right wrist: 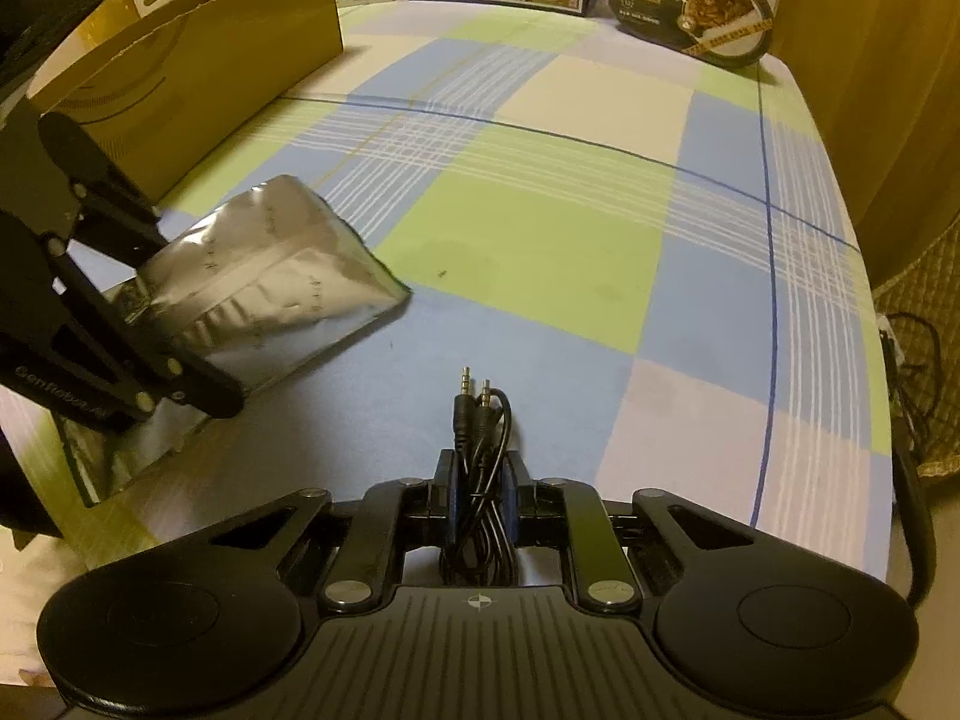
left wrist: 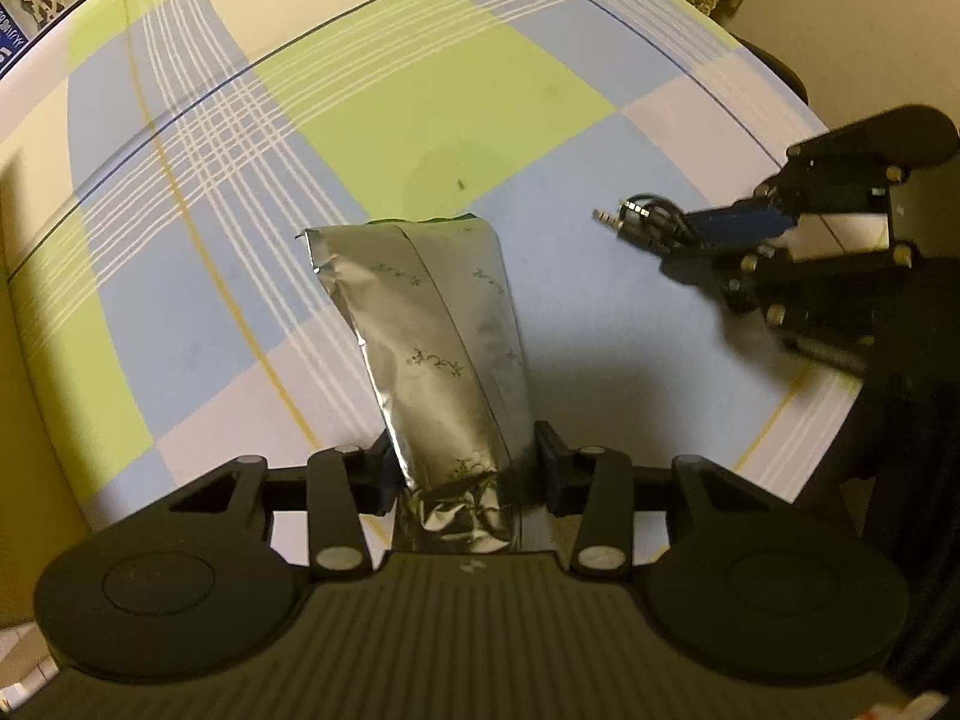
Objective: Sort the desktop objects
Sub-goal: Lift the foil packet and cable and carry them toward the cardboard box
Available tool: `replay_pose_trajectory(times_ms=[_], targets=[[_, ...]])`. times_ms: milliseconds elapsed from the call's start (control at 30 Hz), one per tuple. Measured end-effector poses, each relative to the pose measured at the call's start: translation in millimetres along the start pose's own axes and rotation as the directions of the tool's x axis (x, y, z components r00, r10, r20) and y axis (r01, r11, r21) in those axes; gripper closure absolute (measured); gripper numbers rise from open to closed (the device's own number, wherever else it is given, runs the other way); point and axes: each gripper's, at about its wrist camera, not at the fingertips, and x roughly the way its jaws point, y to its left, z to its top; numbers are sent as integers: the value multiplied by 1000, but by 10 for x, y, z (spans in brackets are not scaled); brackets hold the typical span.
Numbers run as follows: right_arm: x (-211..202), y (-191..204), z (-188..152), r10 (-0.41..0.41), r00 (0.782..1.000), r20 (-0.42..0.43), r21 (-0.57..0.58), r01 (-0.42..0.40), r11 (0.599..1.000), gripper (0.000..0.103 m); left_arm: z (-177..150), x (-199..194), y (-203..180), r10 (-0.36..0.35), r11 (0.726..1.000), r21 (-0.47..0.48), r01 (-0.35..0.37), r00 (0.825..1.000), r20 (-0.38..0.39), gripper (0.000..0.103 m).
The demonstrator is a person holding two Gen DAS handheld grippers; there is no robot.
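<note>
The left gripper [left wrist: 462, 468] clamps the near end of a foil pouch [left wrist: 432, 336], which runs up the centre of the left wrist frame over the checked cloth [left wrist: 420, 114]. The right gripper [right wrist: 480, 483] is closed on a coiled audio cable [right wrist: 480, 420], bottom centre of the right wrist frame, plugs pointing up; a box [right wrist: 198, 96] stands upper left.

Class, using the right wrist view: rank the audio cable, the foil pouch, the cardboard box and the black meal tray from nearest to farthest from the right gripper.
1. audio cable, between the right gripper fingers.
2. foil pouch, left.
3. cardboard box, far left.
4. black meal tray, far right edge of the table.
</note>
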Motion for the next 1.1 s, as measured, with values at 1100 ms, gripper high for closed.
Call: replay_pose_trajectory(times_ms=[1100], targets=[[-350,164,-52,21,999,48,88,-26,996,93,-136,-378,-9,91,993,72,-92,996,16,67]])
